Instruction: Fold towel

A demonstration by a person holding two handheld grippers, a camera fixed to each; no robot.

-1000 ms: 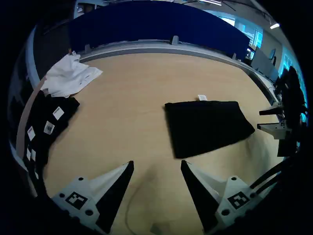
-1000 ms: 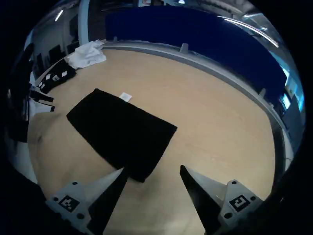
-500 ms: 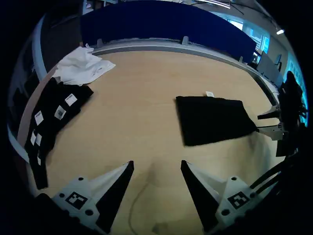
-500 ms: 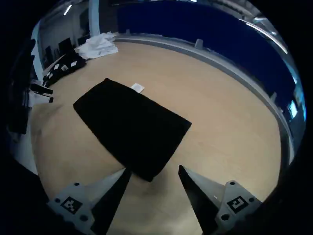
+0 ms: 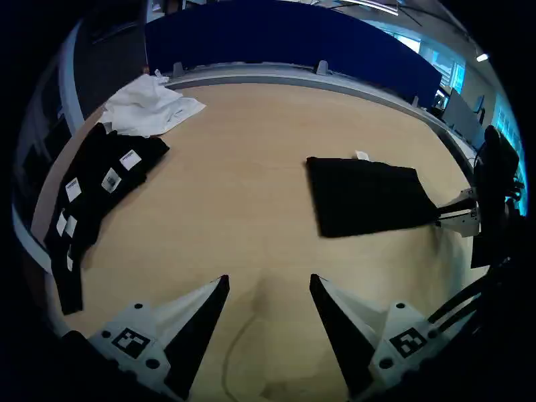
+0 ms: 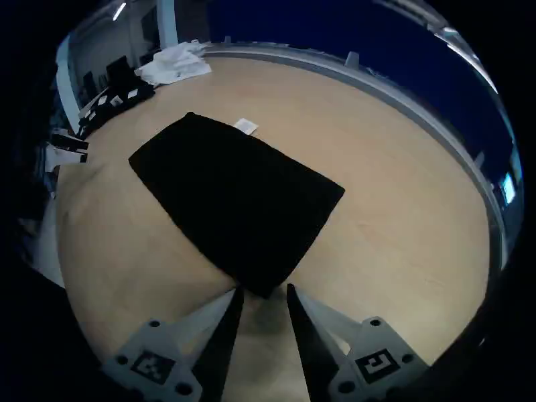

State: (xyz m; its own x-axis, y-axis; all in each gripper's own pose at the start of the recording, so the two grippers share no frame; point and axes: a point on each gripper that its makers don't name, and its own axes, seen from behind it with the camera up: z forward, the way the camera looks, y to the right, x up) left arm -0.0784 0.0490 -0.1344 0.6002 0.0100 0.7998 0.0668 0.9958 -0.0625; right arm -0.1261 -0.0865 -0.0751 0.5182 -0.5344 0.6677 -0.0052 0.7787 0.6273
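Observation:
The black towel lies flat on the wooden table, folded into a rectangle, with a white label at its far edge. My right gripper has its fingers drawn close, still apart, on either side of the towel's near corner. In the left gripper view the same towel lies to the right, and the right gripper touches its right edge. My left gripper is open over bare table with nothing between its fingers. It also appears far off as the left gripper in the right gripper view.
A white cloth and a pile of black garments with white tags lie at the table's far left. A blue partition runs behind the table's curved back edge. A dark-clothed person stands at the right.
My right gripper moved forward to the towel's near corner and its fingers narrowed around it. The left gripper drew back and turned slightly; its fingers stayed open.

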